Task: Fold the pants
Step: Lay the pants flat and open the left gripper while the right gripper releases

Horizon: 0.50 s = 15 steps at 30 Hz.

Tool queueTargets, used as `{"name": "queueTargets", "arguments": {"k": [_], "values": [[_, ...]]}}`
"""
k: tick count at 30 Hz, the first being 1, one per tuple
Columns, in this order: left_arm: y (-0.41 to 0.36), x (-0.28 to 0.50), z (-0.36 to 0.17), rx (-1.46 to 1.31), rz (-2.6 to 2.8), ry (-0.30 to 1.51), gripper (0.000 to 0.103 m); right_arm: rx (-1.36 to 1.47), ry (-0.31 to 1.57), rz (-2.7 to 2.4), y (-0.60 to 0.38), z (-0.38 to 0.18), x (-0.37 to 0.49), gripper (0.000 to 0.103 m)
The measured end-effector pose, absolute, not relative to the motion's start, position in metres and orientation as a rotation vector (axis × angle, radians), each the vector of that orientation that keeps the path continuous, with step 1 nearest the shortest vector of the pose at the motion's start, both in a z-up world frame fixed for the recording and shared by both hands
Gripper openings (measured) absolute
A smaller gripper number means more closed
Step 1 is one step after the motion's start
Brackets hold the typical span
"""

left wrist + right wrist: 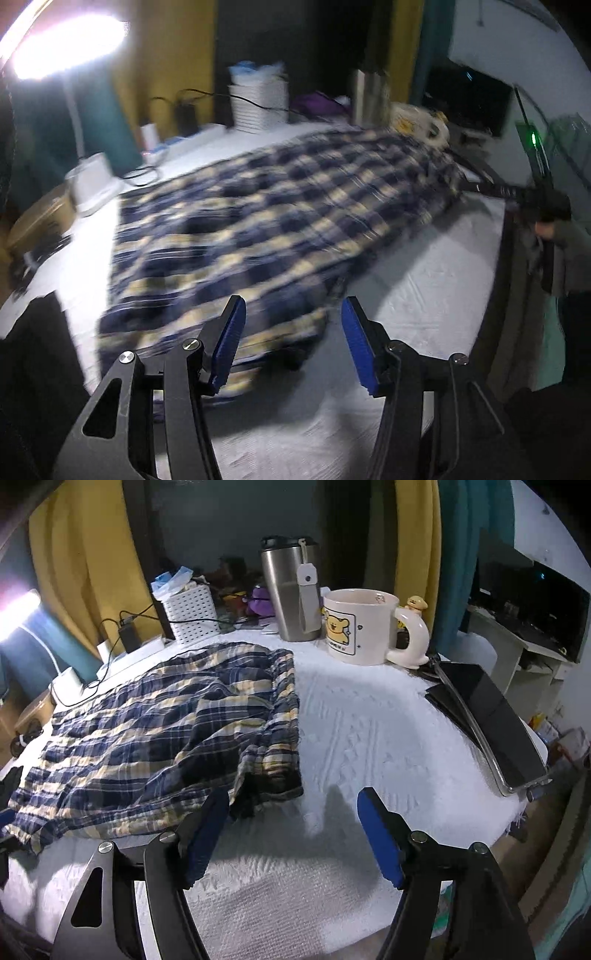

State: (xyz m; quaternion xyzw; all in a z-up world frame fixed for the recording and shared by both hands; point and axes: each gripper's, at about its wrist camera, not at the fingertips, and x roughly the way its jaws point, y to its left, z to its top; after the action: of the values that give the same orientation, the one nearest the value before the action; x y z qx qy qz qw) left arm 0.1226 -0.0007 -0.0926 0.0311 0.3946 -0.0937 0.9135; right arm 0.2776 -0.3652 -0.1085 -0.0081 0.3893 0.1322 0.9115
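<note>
The blue and cream plaid pants (pixel 266 221) lie spread on a white textured cloth (pixel 424 295); the left wrist view is blurred by motion. My left gripper (pixel 293 314) is open and empty, just above the pants' near hem. In the right wrist view the pants (pixel 166 723) lie left of centre, with the waistband end by the cloth's middle. My right gripper (pixel 291 805) is open and empty, its left finger (pixel 207 830) over the pants' near corner. The right gripper also shows in the left wrist view (pixel 480 186) at the pants' far end, held by a hand.
At the back stand a steel tumbler (pixel 290 590), a cream bear mug (pixel 360 627), a white basket (pixel 192 613) and a charger with cables (pixel 129 635). A black tablet-like slab (pixel 491 720) lies at the right edge. A bright lamp (pixel 66 44) glares at left.
</note>
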Motion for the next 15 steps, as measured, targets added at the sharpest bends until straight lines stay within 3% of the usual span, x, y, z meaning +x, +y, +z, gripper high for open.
{"name": "queueTargets", "arguments": {"k": [6,7,8,9,12,15], "values": [[-0.011,0.133,-0.115,0.093,-0.197,0.869,0.053,-0.025,0.803,0.295,-0.359,-0.109,0.277,0.074],[-0.01,0.133,-0.117,0.095,-0.192,0.871,0.045,-0.026,0.805,0.295,-0.358,-0.11,0.277,0.073],[-0.009,0.132,-0.119,0.094,-0.188,0.875,0.029,-0.028,0.807,0.296,-0.357,-0.111,0.277,0.074],[-0.008,0.132,-0.121,0.094,-0.183,0.886,0.022,-0.03,0.808,0.295,-0.356,-0.112,0.277,0.074],[-0.008,0.126,-0.124,0.095,-0.187,0.893,0.011,-0.038,0.813,0.297,-0.353,-0.114,0.277,0.074],[-0.009,0.122,-0.124,0.08,-0.177,0.882,0.007,-0.054,0.814,0.296,-0.349,-0.114,0.274,0.073]]}}
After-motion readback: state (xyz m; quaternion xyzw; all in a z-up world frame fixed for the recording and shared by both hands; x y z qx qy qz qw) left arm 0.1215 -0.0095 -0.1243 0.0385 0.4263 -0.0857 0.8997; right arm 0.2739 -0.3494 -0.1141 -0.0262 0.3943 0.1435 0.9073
